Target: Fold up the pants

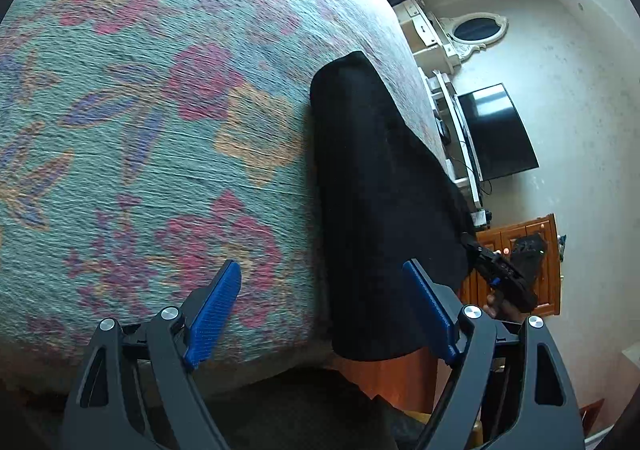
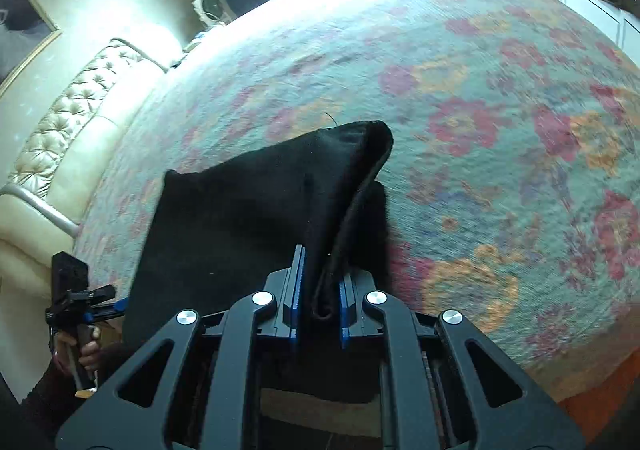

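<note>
Pants [image 1: 376,210], black and folded, lie on the floral bedspread [image 1: 160,130]. Your left gripper [image 1: 324,314] hovers beside them, jaws spread and empty; your right gripper [image 2: 320,290] pinches their lifted edge.

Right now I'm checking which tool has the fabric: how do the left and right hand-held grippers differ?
The left hand-held gripper stands wide open with nothing between its fingers; the right hand-held gripper is shut on a bunched edge of the black pants. The left hovers at the pants' near end; the right lifts its edge off the floral bedspread. Both have blue pads.
</note>
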A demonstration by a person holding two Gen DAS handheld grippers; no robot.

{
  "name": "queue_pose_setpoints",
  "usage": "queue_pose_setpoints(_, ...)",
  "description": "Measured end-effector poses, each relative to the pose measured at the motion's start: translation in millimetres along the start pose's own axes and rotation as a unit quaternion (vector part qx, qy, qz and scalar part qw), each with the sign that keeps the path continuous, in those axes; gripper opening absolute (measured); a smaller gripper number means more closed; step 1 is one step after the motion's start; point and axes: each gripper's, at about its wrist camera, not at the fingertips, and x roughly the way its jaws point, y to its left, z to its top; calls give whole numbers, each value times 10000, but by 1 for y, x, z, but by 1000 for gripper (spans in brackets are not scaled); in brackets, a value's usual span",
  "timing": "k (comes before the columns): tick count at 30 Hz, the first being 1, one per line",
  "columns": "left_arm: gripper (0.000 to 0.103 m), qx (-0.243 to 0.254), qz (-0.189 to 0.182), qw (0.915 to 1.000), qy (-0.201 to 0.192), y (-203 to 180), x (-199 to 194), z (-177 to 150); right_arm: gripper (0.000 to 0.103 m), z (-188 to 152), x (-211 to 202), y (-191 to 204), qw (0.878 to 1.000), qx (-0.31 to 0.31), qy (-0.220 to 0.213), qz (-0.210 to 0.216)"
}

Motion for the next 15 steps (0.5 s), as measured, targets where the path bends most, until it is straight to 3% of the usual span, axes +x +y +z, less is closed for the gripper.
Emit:
queue_pose_setpoints(6, 81, -157, -248, 9995, 94, -4, 24, -2, 18, -16, 24, -49, 9939, 877, 195, 634)
queue_pose_setpoints(7, 81, -199, -266, 9994, 71, -3, 26, -3, 27, -16, 22, -51, 9930, 927, 214, 693)
queue_pose_setpoints(9, 81, -244, -332, 9992, -7, -2, 26, -5, 54, -17, 17, -57, 9921, 1026, 249, 677)
queue_pose_setpoints(10, 81, -272, -386, 9989, -55, -1, 26, -7, 73, -18, 14, -61, 9923, 1079, 226, 563)
queue_pose_setpoints(12, 81, -371, -521, 9979, -115, 2, 24, -9, 74, -25, 9, -73, 9896, 1245, 179, 702)
queue_pose_setpoints(15, 81, -548, -806, 9952, -119, 6, 23, -11, 74, -39, 17, -93, 9731, 1821, 345, 1367)
